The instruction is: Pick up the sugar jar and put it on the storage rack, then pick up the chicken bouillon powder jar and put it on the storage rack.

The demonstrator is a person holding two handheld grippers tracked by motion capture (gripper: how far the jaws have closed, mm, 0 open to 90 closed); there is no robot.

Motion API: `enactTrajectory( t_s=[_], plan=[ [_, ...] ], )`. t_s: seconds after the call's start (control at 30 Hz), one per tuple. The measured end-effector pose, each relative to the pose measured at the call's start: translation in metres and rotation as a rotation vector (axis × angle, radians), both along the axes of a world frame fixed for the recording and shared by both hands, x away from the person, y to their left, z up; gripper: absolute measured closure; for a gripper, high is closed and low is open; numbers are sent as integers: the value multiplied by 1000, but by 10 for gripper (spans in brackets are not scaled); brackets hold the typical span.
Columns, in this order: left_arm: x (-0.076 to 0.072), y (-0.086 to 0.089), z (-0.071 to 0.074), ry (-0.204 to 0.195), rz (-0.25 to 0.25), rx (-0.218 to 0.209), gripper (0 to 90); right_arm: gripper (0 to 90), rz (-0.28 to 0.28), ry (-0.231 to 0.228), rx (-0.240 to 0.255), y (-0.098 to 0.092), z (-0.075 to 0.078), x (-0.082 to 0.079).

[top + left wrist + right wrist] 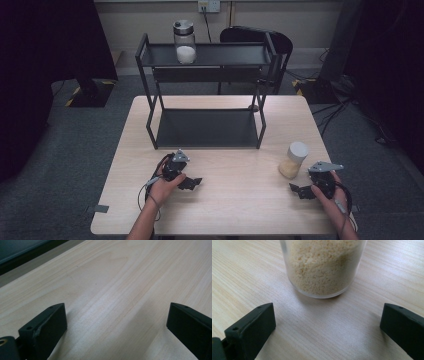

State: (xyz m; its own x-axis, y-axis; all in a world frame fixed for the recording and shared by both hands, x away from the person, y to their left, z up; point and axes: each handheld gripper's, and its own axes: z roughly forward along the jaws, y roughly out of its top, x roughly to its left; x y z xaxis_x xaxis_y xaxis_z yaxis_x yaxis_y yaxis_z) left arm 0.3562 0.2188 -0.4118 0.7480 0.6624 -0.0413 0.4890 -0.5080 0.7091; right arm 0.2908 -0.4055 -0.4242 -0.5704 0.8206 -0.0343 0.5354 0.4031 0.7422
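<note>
While the right tongs (327, 325) sit open on the bench (240, 200), a clear jar of pale grains (323, 267) stands just in front of them, not touching. The jar has a white lid and is near the bench's right edge. The left tongs (116, 325) are open too, over bare wood, well apart from the jar.

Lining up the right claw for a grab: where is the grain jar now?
In the high view the grain jar stands on the table's right side, just left of the right claw; in the right gripper view it sits ahead of the open jaws, untouched.
</note>
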Motion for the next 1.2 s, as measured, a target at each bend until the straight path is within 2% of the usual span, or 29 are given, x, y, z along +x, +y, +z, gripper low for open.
enactTrajectory(
  t_s=[0.07, 0.17, 0.27, 0.3, 0.9, 1.07, 1.2],
  plan=[
    [-4, -8, 0, -31, -27, 52, 0, 0, 0, 0, 0, 0, 0, 0],
    [-8, -8, -3, -51, -20, 48, 0, 0, 0, 0, 0, 0, 0, 0],
    [-12, -2, -11, -77, -17, 15, 0, 0, 0, 0, 0, 0, 0, 0],
    [-13, -2, -11, -80, -17, 17, 0, 0, 0, 0, 0, 0, 0, 0],
    [-15, -3, -11, -80, -6, 15, 0, 9, 9, 12, -9, 1, 4, 4],
    [-15, -3, -11, -80, -6, 15, 0, 16, 11, -6, -1, 2, 10, 4],
    [-15, -3, -11, -79, -5, 15, 0, 9, 14, -29, 25, 0, 20, 5]
  ],
)
